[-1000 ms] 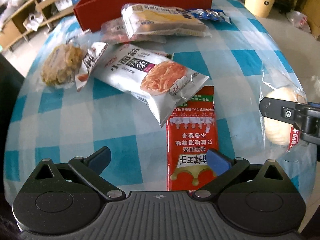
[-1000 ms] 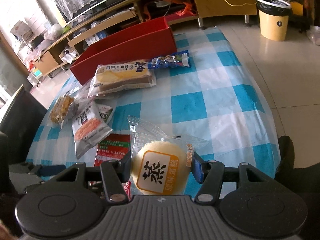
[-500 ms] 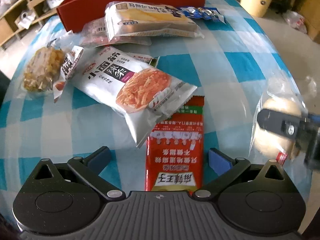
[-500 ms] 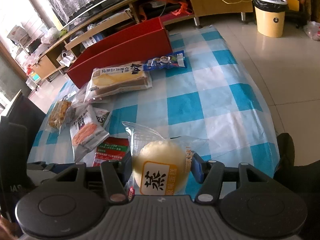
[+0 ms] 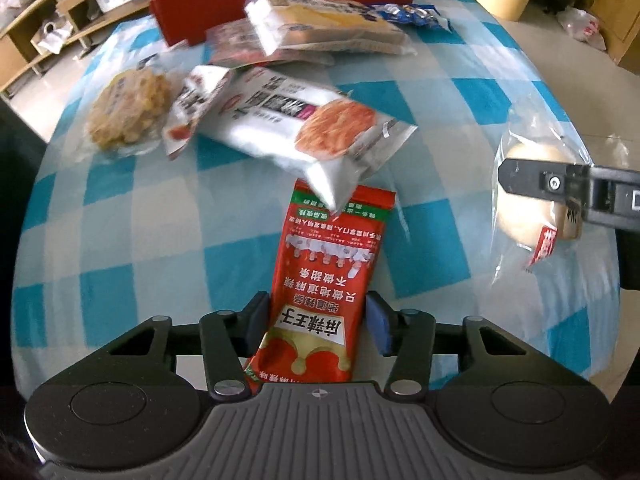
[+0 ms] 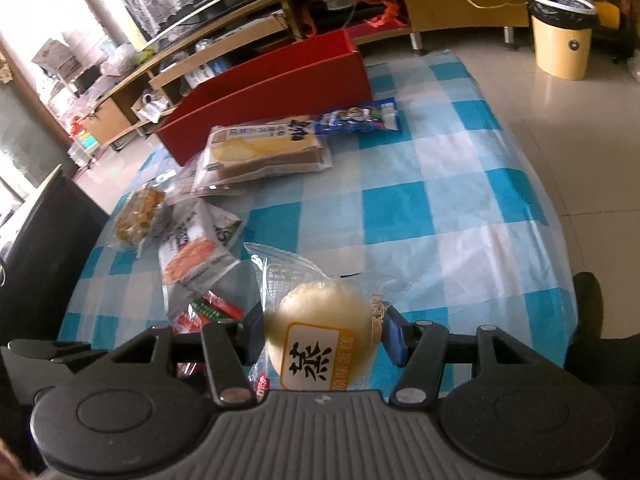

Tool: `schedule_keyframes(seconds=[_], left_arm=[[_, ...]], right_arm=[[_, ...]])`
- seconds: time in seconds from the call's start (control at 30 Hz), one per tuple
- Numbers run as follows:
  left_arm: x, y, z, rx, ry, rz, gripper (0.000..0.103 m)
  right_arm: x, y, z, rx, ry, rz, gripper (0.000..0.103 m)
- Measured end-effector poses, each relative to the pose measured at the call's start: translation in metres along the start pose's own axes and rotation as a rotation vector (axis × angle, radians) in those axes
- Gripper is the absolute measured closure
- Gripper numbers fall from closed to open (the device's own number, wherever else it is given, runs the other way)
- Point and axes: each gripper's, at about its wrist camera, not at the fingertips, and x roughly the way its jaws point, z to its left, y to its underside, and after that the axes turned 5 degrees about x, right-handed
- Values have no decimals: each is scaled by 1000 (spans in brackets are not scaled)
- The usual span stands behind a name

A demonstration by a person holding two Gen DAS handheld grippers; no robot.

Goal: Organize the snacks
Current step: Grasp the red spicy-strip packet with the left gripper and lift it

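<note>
Ahead of the left gripper (image 5: 316,318), closing on the red packet (image 5: 326,276), the white noodle bag (image 5: 304,130) overlaps that packet's far end and blocks the straight way forward. Left of it lies bare checked cloth (image 5: 120,216). Beyond the right gripper (image 6: 322,338) open cloth runs far, with the sandwich pack (image 6: 264,152) and red box (image 6: 280,80) standing off to its far left
</note>
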Motion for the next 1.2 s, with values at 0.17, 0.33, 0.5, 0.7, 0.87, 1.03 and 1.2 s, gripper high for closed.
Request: schedule_keyframes(seconds=[0.17, 0.33, 0.5, 0.7, 0.87, 1.03, 1.2], left_arm=[[-7, 4, 10, -15, 49, 7, 46], [7, 7, 14, -17, 29, 31, 41], [18, 1, 8, 28, -16, 2, 9], [21, 3, 12, 1, -4, -1, 16], [10, -1, 3, 39, 18, 8, 45], [1, -3, 11, 5, 50, 3, 48], [-22, 1, 13, 4, 75, -48, 48]], right_arm=[[3, 0, 6, -21, -7, 14, 48], [14, 4, 10, -49, 14, 64, 48], [26, 9, 18, -103, 44, 90, 48], [36, 18, 24, -175, 88, 139, 46], [34, 22, 25, -211, 93, 139, 47], [22, 19, 22, -175, 19, 135, 48], [4, 16, 30, -177, -42, 102, 48]])
